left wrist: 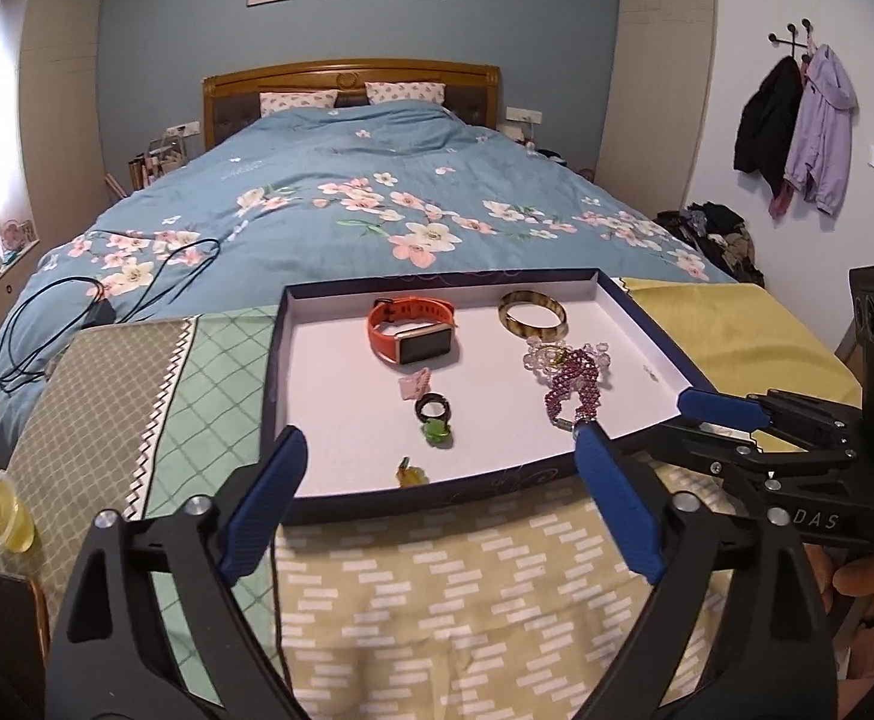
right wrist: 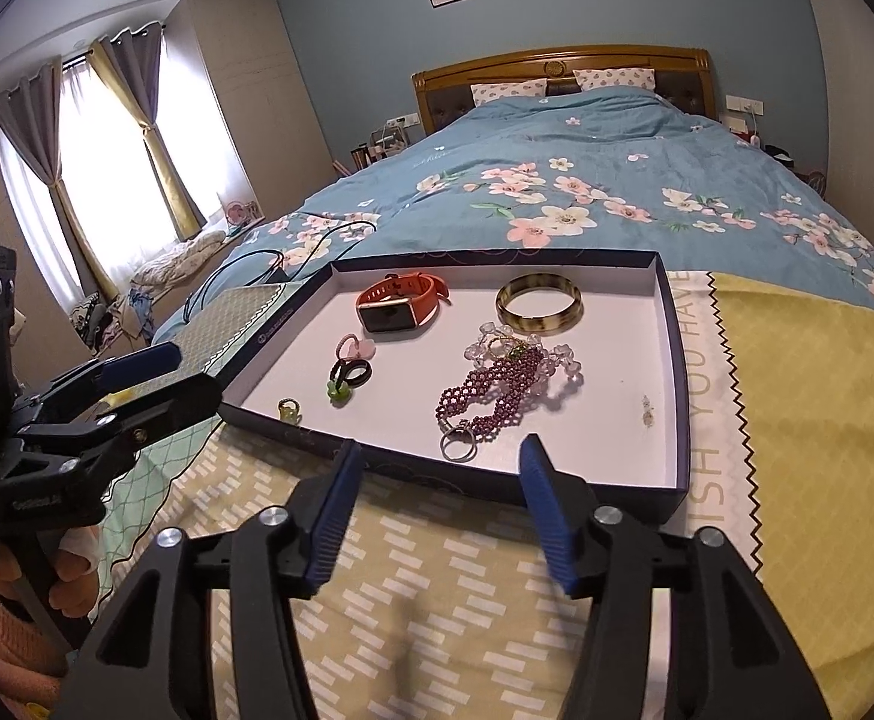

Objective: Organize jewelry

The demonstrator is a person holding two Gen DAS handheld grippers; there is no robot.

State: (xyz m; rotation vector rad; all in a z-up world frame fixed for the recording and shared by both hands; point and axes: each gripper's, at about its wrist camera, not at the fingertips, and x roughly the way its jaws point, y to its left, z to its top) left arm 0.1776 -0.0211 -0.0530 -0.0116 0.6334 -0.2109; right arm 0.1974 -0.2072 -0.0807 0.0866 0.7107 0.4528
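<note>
A dark blue tray (left wrist: 275, 372) (right wrist: 676, 372) with a white floor lies on patterned cloths at the foot of a bed. In it are an orange smartwatch (left wrist: 413, 336) (right wrist: 398, 303), a horn-coloured bangle (left wrist: 532, 315) (right wrist: 538, 303), a purple bead bracelet (left wrist: 574, 390) (right wrist: 490, 390), a black ring (left wrist: 432, 407) (right wrist: 356, 371), a yellow ring (left wrist: 410, 474) (right wrist: 288, 410) and a silver ring (right wrist: 459, 444). My left gripper (left wrist: 442, 438) (right wrist: 179, 375) stands wide open at the tray's near edge, holding nothing. At the near right rim my right gripper (right wrist: 441, 447) (left wrist: 712, 414) is open too, empty, the silver ring just beyond its tips.
Behind the tray stretches the blue flowered duvet (left wrist: 377, 192), with black cables (left wrist: 77, 294) on its left side. A small yellow jar (left wrist: 5, 516) sits at the cloth's left edge. A yellow cloth (right wrist: 808, 396) lies right of the tray. Coats (left wrist: 796, 126) hang on the right wall.
</note>
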